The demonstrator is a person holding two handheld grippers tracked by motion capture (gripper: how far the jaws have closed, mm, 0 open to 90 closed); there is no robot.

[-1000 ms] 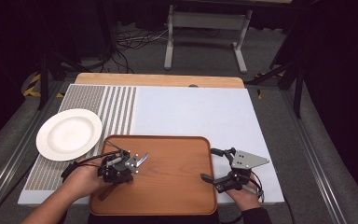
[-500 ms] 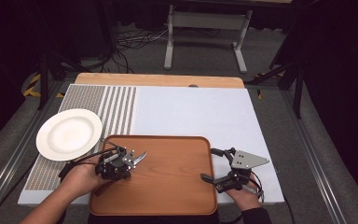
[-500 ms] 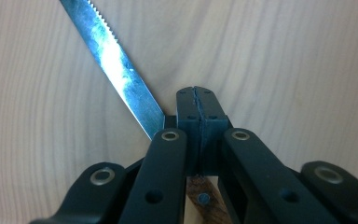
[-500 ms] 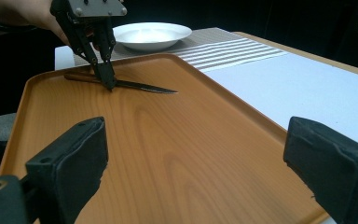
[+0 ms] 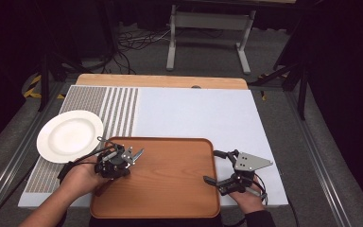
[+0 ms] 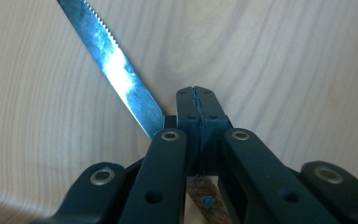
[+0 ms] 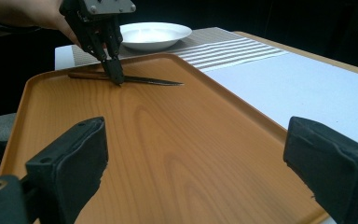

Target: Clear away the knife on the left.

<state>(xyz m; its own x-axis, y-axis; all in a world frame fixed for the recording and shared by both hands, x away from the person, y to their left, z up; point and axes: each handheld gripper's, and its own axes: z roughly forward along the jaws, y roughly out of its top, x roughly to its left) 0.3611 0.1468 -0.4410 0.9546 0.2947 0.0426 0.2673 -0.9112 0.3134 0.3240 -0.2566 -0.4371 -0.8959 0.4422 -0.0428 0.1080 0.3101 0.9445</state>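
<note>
We are pinching the knife (image 7: pixel 135 80) with our left gripper (image 5: pixel 123 161), fingers clamped on it, on the tray (image 5: pixel 170 189). Our right gripper (image 5: pixel 213 166) is waiting beside the tray, fingers wide apart.

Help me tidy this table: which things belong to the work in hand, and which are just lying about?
In use: serrated steel knife with wooden handle; left hand-held gripper shut on it; brown wooden tray.
Lying about: round white plate; striped grey mat.

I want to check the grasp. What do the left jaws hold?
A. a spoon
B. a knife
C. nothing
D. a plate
B: the left gripper is shut on the knife, whose serrated blade lies over the tray.
</note>
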